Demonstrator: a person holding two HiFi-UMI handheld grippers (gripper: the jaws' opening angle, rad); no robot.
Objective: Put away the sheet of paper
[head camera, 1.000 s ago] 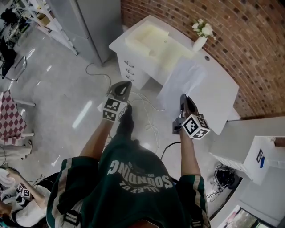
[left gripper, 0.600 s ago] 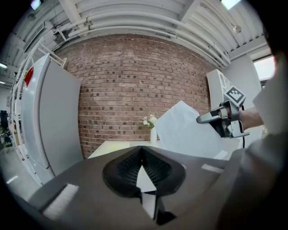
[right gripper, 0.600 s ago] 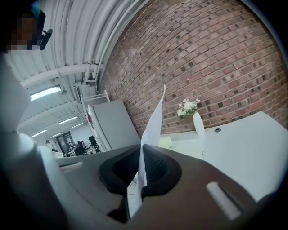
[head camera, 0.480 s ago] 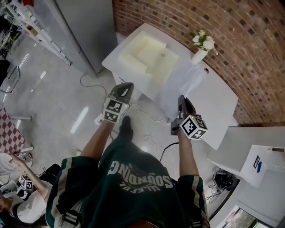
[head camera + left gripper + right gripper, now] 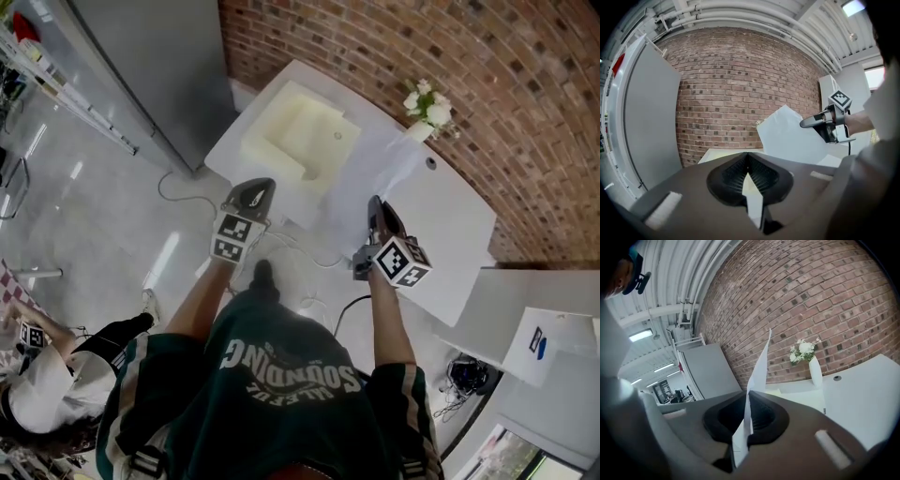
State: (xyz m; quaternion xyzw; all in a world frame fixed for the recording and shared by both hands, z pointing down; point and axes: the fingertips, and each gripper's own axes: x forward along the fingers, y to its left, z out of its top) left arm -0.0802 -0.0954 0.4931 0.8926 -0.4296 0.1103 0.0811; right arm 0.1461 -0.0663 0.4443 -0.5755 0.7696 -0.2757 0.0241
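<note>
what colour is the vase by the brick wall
White: the vase shows best in the right gripper view.

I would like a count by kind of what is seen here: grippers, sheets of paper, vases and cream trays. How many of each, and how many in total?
Grippers: 2, the left gripper and the right gripper
Sheet of paper: 1
Vase with flowers: 1
Cream tray: 1
Total: 5
</note>
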